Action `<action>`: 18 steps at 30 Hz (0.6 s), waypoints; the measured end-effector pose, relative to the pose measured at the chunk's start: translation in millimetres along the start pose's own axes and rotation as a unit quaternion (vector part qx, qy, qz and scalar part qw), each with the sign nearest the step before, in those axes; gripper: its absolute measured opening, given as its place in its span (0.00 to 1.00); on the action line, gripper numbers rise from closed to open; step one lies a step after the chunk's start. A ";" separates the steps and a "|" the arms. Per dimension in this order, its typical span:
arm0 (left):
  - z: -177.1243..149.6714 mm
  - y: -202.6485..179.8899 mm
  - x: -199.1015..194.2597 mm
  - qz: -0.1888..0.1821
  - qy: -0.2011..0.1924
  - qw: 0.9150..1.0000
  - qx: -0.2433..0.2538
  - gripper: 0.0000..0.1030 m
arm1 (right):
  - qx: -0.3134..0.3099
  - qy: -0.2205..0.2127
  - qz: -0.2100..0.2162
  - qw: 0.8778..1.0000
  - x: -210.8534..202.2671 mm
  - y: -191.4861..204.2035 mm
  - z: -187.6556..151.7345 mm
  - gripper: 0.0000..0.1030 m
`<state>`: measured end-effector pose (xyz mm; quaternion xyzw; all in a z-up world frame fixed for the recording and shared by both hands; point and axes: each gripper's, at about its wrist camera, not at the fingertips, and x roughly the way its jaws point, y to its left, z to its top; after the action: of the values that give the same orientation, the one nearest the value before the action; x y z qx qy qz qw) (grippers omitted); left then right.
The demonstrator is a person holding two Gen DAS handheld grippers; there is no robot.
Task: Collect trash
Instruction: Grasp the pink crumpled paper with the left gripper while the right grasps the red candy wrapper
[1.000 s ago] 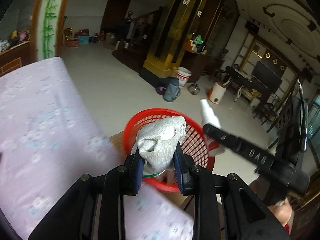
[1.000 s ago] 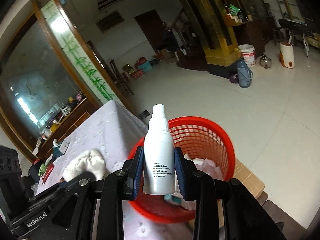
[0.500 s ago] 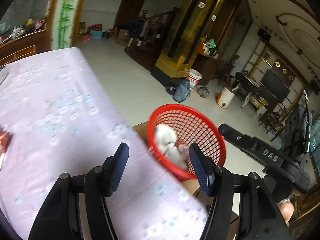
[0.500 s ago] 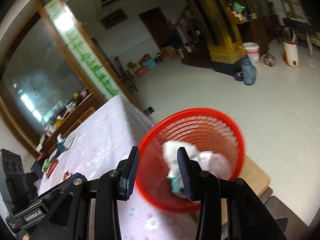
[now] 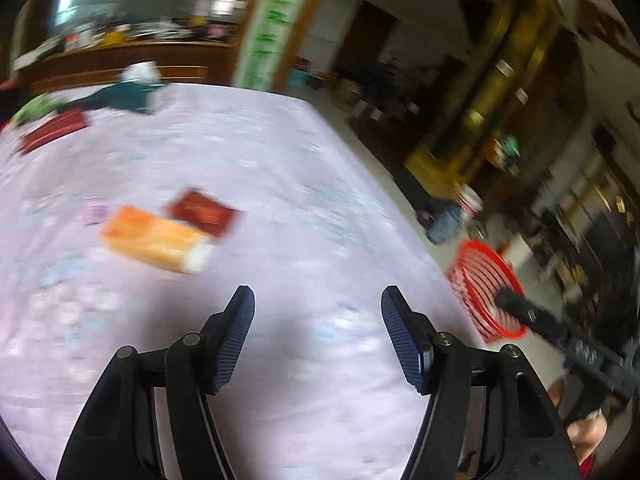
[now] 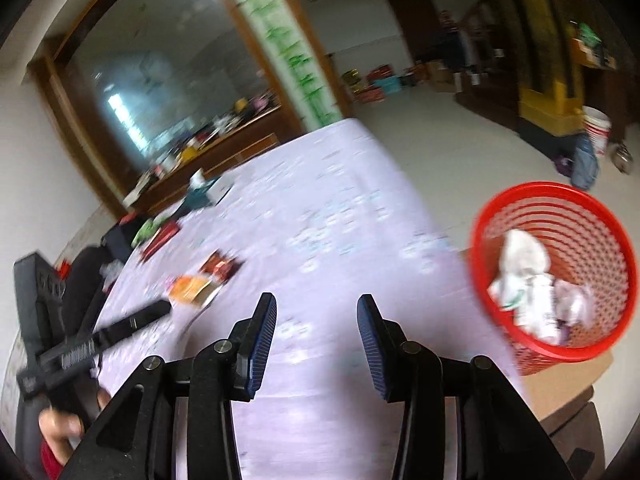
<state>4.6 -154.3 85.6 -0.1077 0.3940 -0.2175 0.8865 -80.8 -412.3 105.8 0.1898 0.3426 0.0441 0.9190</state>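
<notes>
A table under a pale lilac cloth with a faint white flower print fills most of both views. Just off its far right edge a round red mesh basket stands on a brown cardboard box. Inside the basket lies a heap of white crumpled trash: a bunched cloth on top, with paper or plastic bits beneath it that are too blurred to tell apart.

The left gripper hangs above the cloth with its blue ribbed fingers spread wide and nothing between them. The right gripper also hovers over the table with its fingers parted and empty, the basket off to its right.

Trash lies on the cloth ahead of the left gripper: an orange packet with a white end, and touching its far side a flat dark red packet. A small pink scrap lies just beside the orange packet. Near the far edge sit another red packet, a green item and a dark teal box, all blurred.
</notes>
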 end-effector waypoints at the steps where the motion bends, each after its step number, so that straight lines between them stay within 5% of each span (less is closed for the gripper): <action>1: 3.9 14.8 -5.2 0.015 -0.005 1.000 -0.014 0.62 | -0.007 0.003 0.003 1.000 0.6 3.9 -3.3 0.44; 10: 51.2 138.4 -9.9 0.135 -0.025 0.986 -0.093 0.62 | -0.046 0.059 0.057 0.996 38.8 56.5 -4.0 0.44; 18: 71.0 182.8 44.6 0.120 0.017 0.984 -0.133 0.51 | -0.064 0.080 0.061 0.993 67.2 82.1 7.7 0.44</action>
<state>139.0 -12.6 37.7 -0.1726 0.4445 -0.0568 0.8772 -20.7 -324.6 101.1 0.1467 0.3991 0.1366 0.8948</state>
